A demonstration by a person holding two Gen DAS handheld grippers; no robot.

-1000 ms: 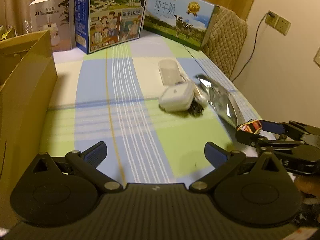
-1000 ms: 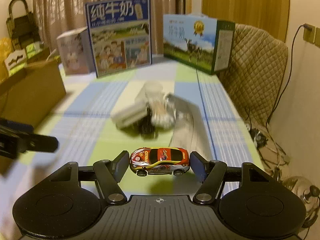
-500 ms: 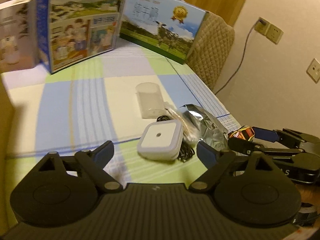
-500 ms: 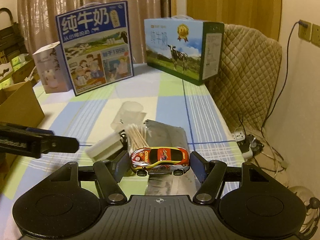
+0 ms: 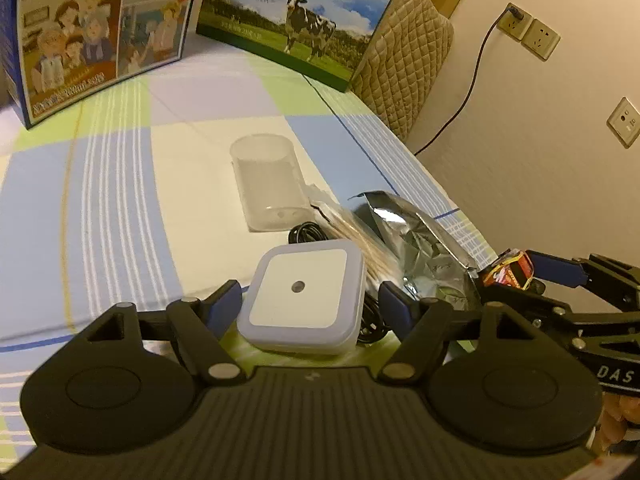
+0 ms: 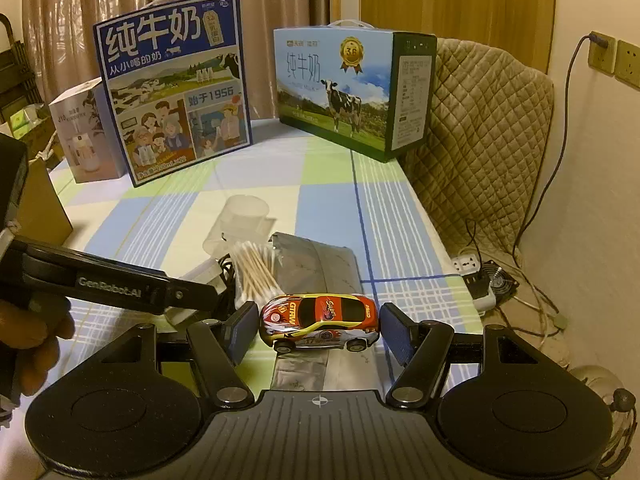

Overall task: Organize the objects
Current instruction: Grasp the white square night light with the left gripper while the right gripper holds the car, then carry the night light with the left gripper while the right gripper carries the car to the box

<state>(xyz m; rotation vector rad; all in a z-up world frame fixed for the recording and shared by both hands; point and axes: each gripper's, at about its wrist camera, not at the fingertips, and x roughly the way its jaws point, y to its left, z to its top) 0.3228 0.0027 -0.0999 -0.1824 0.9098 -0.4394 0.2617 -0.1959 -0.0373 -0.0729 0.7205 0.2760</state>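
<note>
Two grippers are at work over the checked tablecloth [image 5: 120, 200]. The left gripper [image 5: 310, 306] is closing its jaws around a white square plug-in light [image 5: 304, 300] that lies flat at the near end of a small clutter: a coiled black cable [image 5: 308, 234], a bundle of cotton swabs [image 6: 256, 268], a silver foil pouch [image 5: 420, 240] and a clear plastic cup [image 5: 266, 184] on its side. The pads look just short of the light's sides, though the view is too oblique to be sure. The right gripper [image 6: 316, 322] clamps a toy car [image 6: 318, 320] nose to tail, lifted clear of the table. The light is likely a light, rigid plastic shell with smooth, rounded edges, so it is best taken squarely across two opposite flat sides, low on the body, clear of the cable.
</note>
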